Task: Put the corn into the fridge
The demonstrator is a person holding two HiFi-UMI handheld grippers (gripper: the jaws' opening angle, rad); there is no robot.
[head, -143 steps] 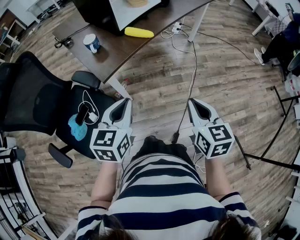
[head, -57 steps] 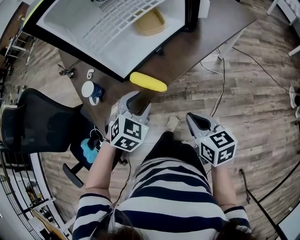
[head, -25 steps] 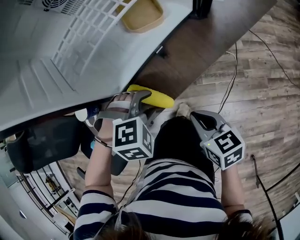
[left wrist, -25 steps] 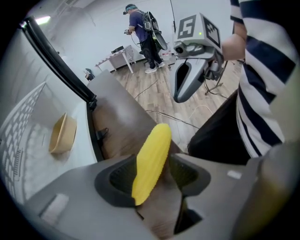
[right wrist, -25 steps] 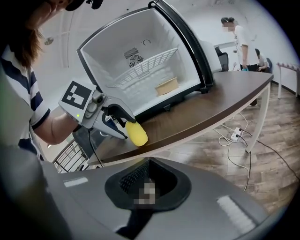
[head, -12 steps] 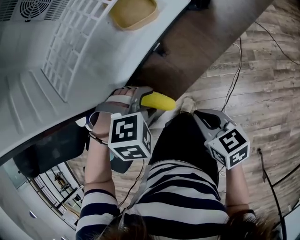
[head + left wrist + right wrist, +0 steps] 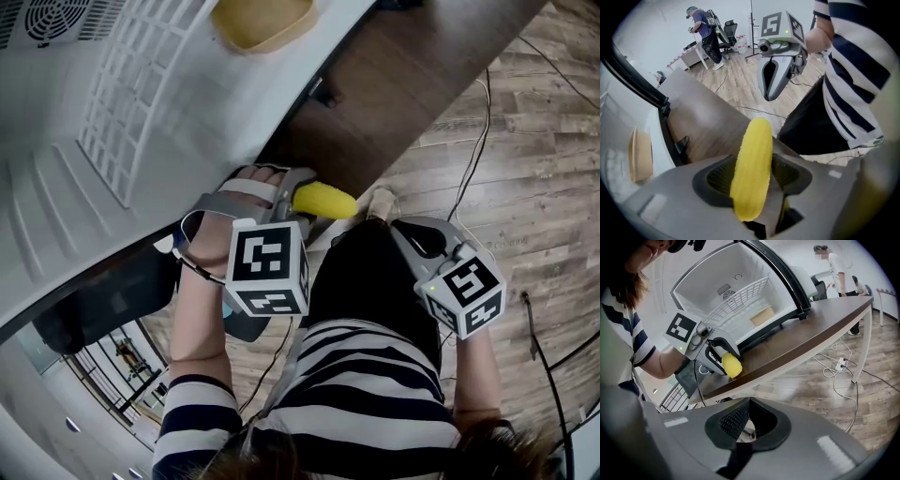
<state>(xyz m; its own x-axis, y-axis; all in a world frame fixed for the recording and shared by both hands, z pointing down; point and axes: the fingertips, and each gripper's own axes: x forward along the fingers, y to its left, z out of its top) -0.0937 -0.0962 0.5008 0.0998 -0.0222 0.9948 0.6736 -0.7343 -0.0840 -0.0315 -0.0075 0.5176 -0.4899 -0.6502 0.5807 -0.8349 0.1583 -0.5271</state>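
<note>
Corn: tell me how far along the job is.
Done: the fridge stands open and the left tongs are shut on the corn. In hand: the corn is held by the table edge, outside the fridge. Left: carry it inside, set it down, release. The right tongs are shut and empty.

- We see a desk (image 7: 403,75) at 12 o'clock.
- Cables (image 7: 481,122) trail over the floor (image 7: 548,187) at 2 o'clock.
- A tan tray (image 7: 251,21) sits at 11 o'clock.
</note>
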